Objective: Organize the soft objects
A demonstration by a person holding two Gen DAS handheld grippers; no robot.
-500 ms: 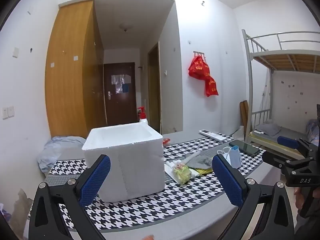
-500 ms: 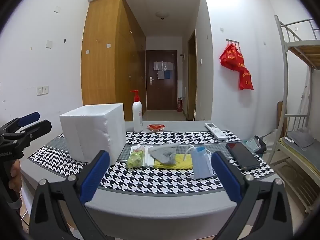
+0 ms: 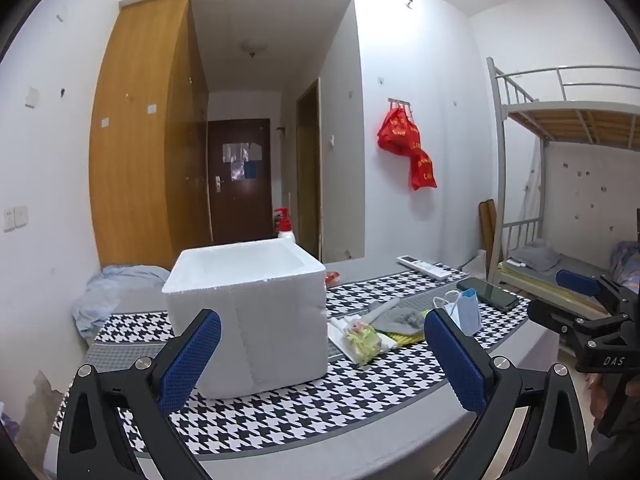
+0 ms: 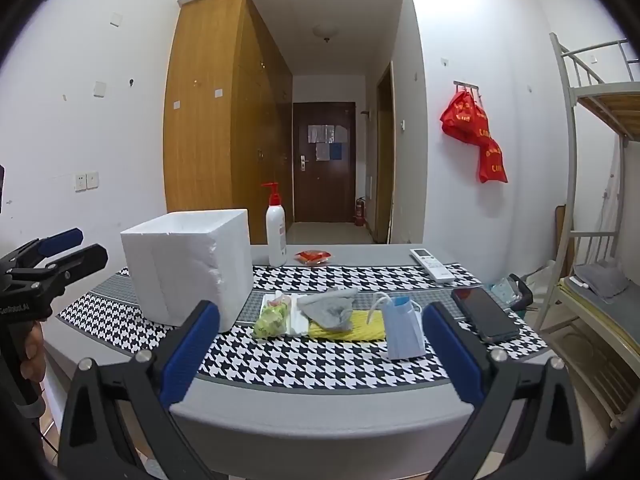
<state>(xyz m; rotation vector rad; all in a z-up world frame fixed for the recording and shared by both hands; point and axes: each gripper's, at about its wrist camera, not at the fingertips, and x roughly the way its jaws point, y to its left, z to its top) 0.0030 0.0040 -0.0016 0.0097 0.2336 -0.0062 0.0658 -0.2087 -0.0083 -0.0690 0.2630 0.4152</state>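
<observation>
**Both grippers hang back, nothing picked up yet**

Hardly anything has changed in the last half second. The left gripper (image 3: 322, 354) has crept a touch nearer the box (image 3: 248, 316), which looks slightly bigger between its fingers than before; the right gripper (image 4: 320, 350) sits as it did. Both pairs of blue-padded fingers (image 4: 190, 350) stand spread wide with nothing between them, short of the table's (image 4: 320, 404) near edge. I'd judge the sorting hasn't begun, just a slow lining-up.

Straight ahead of the right gripper the soft things lie in a loose row along the middle of the houndstooth cloth (image 4: 304, 356). There is a crinkly bag of something green (image 4: 271, 316) on a flat white tray (image 4: 294, 318), then a limp grey rag (image 4: 330, 310) draped over a ribbed yellow cloth (image 4: 360, 328). A pale blue mask (image 4: 402, 332), folded and standing up, loops dangling, is nearest the right fingers. None sits in the box.

The box is white foam, grainy, thick-walled and open-topped, toward the left end, just beside the tray. It looks empty from the left view, though its floor is hidden.

Hard things keep to the edges: a glossy phone (image 4: 484, 314) at the right end, a remote (image 4: 432, 264) near the far right corner, and a pump bottle (image 4: 276, 232) and a small red packet (image 4: 313, 256) along the far edge.
</observation>
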